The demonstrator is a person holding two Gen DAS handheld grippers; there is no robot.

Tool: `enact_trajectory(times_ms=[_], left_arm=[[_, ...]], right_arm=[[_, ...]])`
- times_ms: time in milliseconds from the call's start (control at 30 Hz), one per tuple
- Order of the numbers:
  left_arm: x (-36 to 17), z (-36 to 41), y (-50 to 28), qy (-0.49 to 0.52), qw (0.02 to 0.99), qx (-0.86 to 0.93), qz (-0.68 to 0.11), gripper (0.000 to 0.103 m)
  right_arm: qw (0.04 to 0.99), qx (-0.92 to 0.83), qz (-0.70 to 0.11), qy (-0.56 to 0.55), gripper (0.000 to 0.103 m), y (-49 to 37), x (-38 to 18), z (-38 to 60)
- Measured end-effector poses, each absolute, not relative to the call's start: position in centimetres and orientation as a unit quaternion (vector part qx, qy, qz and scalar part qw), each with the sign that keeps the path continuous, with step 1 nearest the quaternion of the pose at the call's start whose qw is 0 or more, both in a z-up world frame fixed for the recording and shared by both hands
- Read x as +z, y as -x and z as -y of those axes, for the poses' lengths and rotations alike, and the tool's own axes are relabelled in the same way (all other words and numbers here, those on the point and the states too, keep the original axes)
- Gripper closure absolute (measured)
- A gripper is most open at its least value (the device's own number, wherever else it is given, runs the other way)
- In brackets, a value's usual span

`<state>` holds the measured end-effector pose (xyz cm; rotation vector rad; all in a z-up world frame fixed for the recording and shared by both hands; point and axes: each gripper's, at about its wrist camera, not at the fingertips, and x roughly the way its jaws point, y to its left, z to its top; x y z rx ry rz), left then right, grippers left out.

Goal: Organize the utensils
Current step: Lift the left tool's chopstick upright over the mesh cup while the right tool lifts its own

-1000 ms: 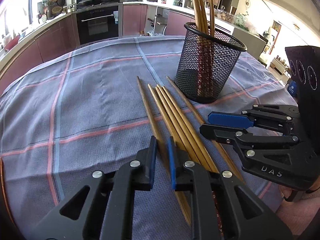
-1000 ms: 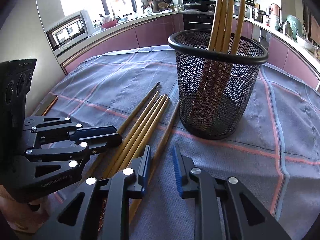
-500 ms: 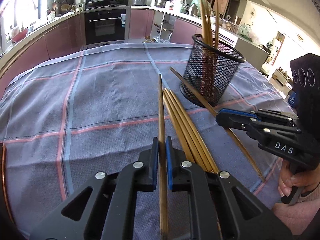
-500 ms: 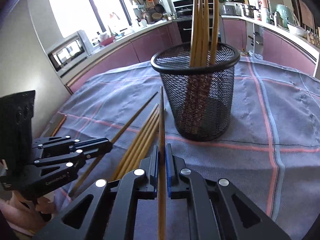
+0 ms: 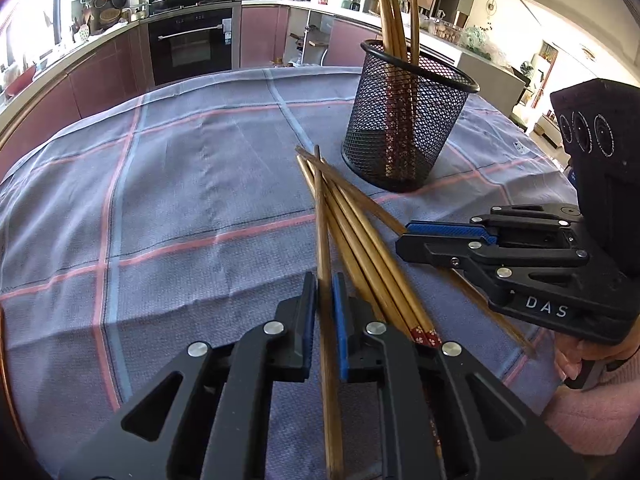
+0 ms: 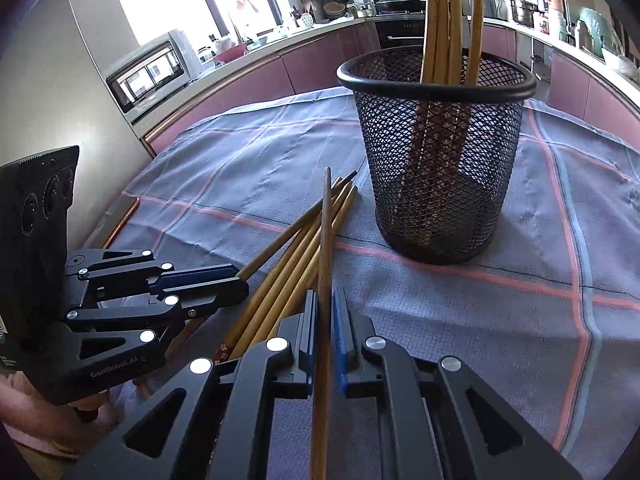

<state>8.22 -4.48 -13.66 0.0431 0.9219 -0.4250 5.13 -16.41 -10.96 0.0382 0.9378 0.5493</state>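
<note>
My left gripper (image 5: 323,280) is shut on a brown chopstick (image 5: 320,208) that points ahead over the checked cloth, and its jaws are opening slightly. In the right wrist view it is the left gripper (image 6: 240,280), seen from the side. My right gripper (image 6: 326,298) is likewise shut on another chopstick (image 6: 326,232), jaws opening a touch. From the left wrist view the right gripper (image 5: 404,236) grips it side-on. Several loose chopsticks (image 5: 360,248) (image 6: 288,280) lie fanned between the two grippers. Beyond them stands a black mesh holder (image 5: 408,120) (image 6: 436,160) with several upright chopsticks (image 5: 394,8) (image 6: 444,8).
A grey-blue cloth (image 5: 180,200) with pink and blue lines covers the round table. Its copper rim (image 6: 120,220) shows at the left. A hand (image 5: 572,360) holds the right gripper's handle. Kitchen counters, an oven (image 5: 192,44) and a microwave (image 6: 148,72) sit far behind.
Both grippers stood open over the chopsticks a second ago. Each has since closed on one chopstick and tilted it up off the pile. The mesh holder looks nearer in both views.
</note>
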Motion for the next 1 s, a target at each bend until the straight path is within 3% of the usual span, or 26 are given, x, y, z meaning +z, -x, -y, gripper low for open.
enact_trajectory(times_ms=[200,467,1000], left_arm=[[-13.7,4.7,-9.8,-0.017,0.868,-0.218,-0.446,0.088],[-13.0,4.6,-10.3,-0.005,0.872,-0.212,-0.441,0.095],[-4.0,2.8,-8.2,0.041,0.896,-0.278,-0.346,0.095]], right_arm=[[0.855,0.265,-0.446,-0.010,0.094,-6.3,-11.2,16.1],[0.864,0.279,-0.418,-0.011,0.097,-5.4,-9.6,16.8],[0.898,0.301,-0.314,-0.062,0.097,-3.7,-2.2,21.4]])
